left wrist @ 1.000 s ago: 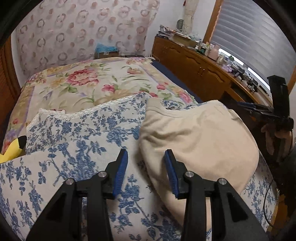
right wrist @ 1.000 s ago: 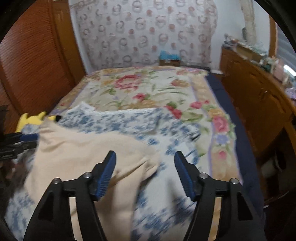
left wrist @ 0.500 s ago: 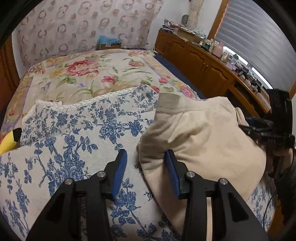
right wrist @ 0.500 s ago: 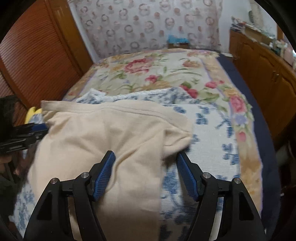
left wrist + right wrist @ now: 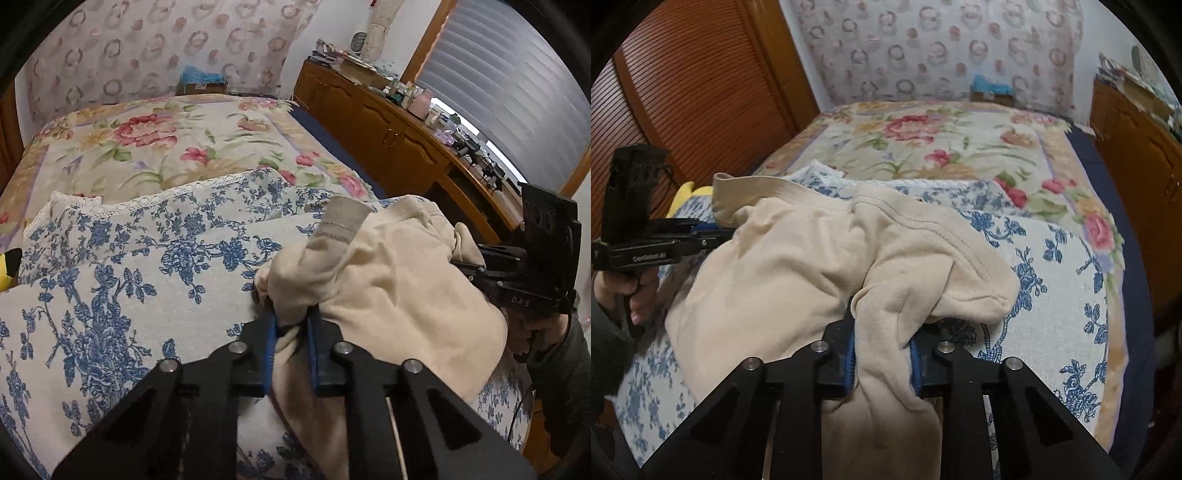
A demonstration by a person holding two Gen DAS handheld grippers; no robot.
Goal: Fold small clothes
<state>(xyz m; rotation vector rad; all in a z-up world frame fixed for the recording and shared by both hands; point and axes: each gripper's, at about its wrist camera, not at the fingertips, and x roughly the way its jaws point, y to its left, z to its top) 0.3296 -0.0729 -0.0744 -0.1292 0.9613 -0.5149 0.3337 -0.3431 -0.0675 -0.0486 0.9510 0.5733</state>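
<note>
Both of my grippers have just closed on the cream garment point(image 5: 399, 291), and cloth is pinched between the blue pads of each. My left gripper point(image 5: 291, 325) clamps a bunched fold at the garment's near-left edge; a flap with a stitched hem point(image 5: 338, 229) stands up just beyond its tips. My right gripper point(image 5: 881, 343) squeezes a thick fold at the near-right corner, with cloth spilling over and down between the fingers toward me.

The garment lies rumpled on the blue-flowered cover point(image 5: 122, 295), near the foot of the bed, and stretches between my two grippers. In the right wrist view I see my left gripper at the left edge, its tips buried in the cloth, held by a hand point(image 5: 631, 295). In the left wrist view the right gripper sits at the right edge, its tips hidden behind the cloth.

Farther up the bed lies a quilt point(image 5: 155, 147) with pink roses. A yellow toy point(image 5: 689, 194) peeks out at the left, beside the slatted wooden door point(image 5: 701, 92). A wooden dresser point(image 5: 388, 136) runs along the right wall.
</note>
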